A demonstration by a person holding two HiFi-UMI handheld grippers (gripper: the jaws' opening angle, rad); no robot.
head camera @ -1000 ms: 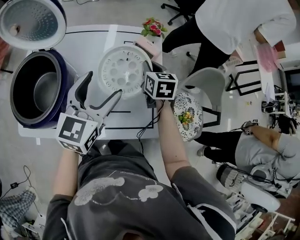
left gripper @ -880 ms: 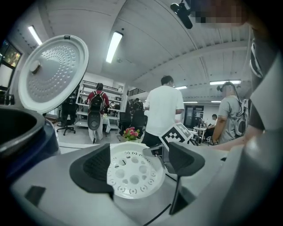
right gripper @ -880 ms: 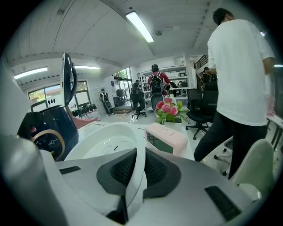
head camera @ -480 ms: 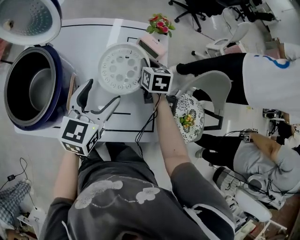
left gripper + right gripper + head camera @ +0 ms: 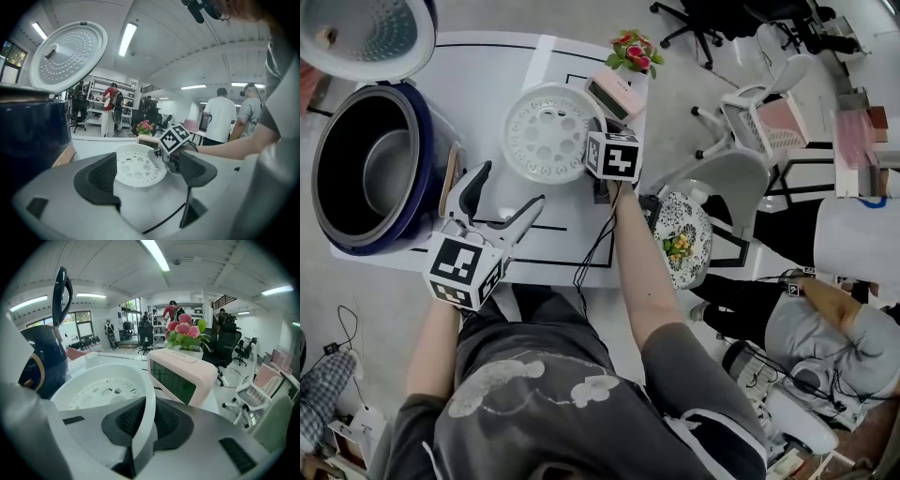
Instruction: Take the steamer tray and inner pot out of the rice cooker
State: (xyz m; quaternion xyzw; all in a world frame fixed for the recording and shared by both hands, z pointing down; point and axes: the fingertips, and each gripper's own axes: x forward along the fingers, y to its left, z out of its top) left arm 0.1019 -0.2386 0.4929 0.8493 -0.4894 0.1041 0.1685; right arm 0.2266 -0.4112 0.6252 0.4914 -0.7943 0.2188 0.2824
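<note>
The white steamer tray (image 5: 547, 131) lies on the table (image 5: 487, 75). Its rim is caught between the pads of the right gripper (image 5: 145, 420), whose jaws are opening. The left gripper (image 5: 508, 187) is held wide open and empty above the table. The inner pot (image 5: 389, 173) is seated in the open rice cooker (image 5: 337, 225), to the left of the left gripper, which is judged the nearer one.

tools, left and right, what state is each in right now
Left tool: open, nothing between its jaws.
Right tool: on the steamer tray rim, jaws starting to open.
</note>
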